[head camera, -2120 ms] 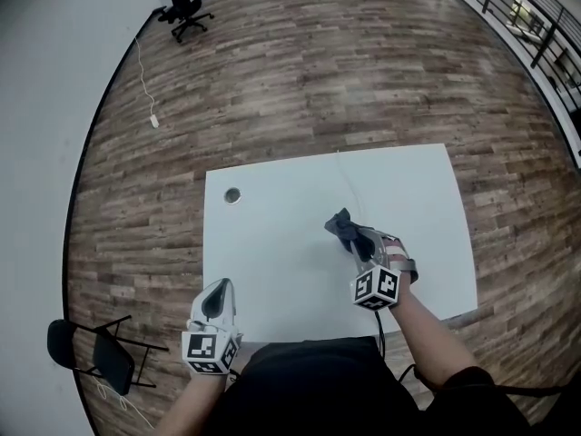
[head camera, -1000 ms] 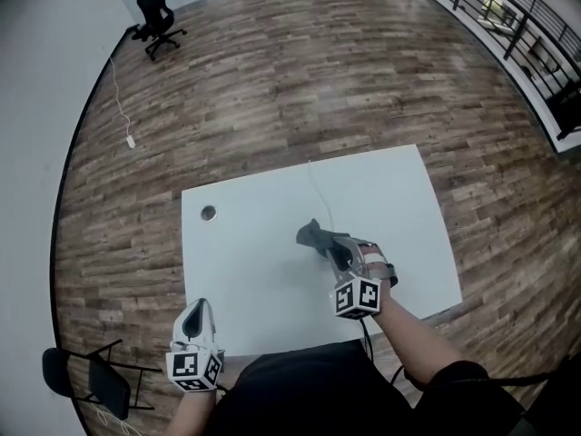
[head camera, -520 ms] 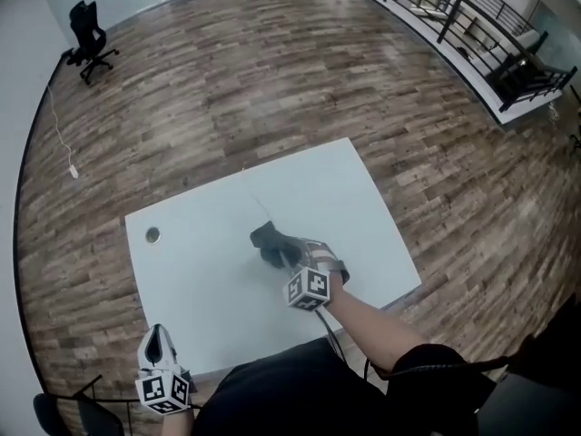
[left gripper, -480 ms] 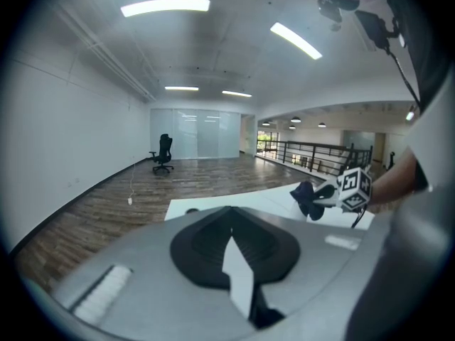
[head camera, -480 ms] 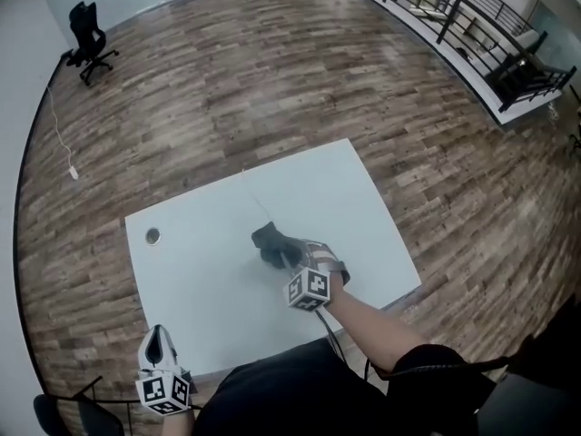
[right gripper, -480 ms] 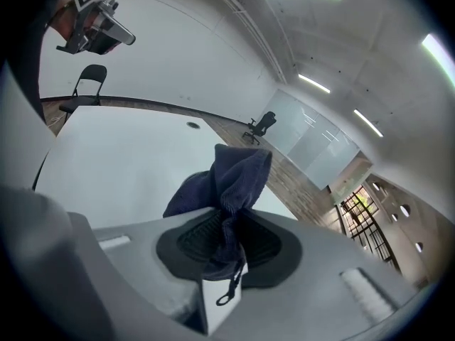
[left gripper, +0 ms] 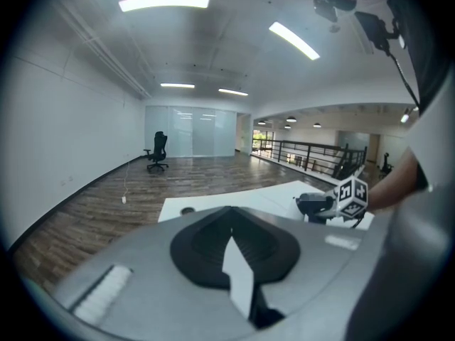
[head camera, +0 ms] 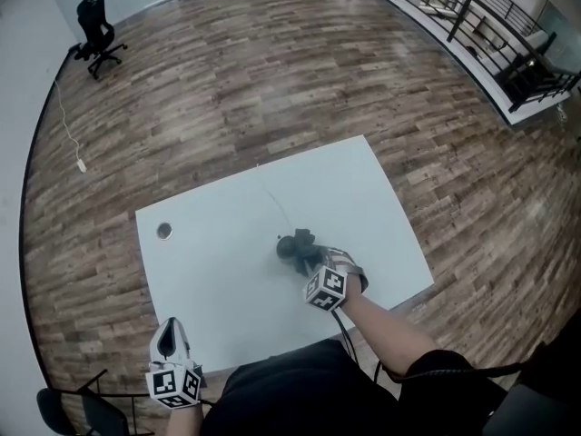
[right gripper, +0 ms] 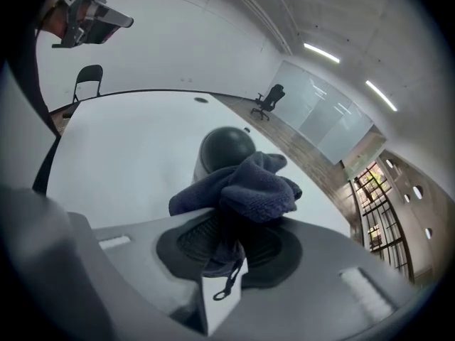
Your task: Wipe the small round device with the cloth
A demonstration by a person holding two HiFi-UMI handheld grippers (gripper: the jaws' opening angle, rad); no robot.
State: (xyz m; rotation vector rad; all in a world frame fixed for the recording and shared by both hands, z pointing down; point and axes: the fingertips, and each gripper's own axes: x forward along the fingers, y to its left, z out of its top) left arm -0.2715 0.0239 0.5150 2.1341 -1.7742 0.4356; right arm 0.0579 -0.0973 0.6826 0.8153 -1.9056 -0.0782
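Observation:
My right gripper [head camera: 305, 252] is shut on a dark blue cloth [head camera: 299, 242] over the middle of the white table [head camera: 209, 262]. In the right gripper view the bunched cloth [right gripper: 245, 183] hangs from the jaws and rests against the small round device [right gripper: 226, 146], a dark grey dome on a pale base. From the head view the cloth hides most of the device. My left gripper [head camera: 170, 341] hovers off the table's front left edge, jaws closed with nothing between them [left gripper: 229, 226].
A thin cable [head camera: 275, 203] runs from the device to the table's far edge. A round grommet hole [head camera: 164, 231] sits near the far left corner. An office chair [head camera: 98, 34] stands far back; a folding chair [head camera: 68, 409] stands at lower left.
My right gripper has sunk with the cloth, which now lies on the device. The head camera has swung, shifting the table in view. The left gripper has stayed by the front left edge.

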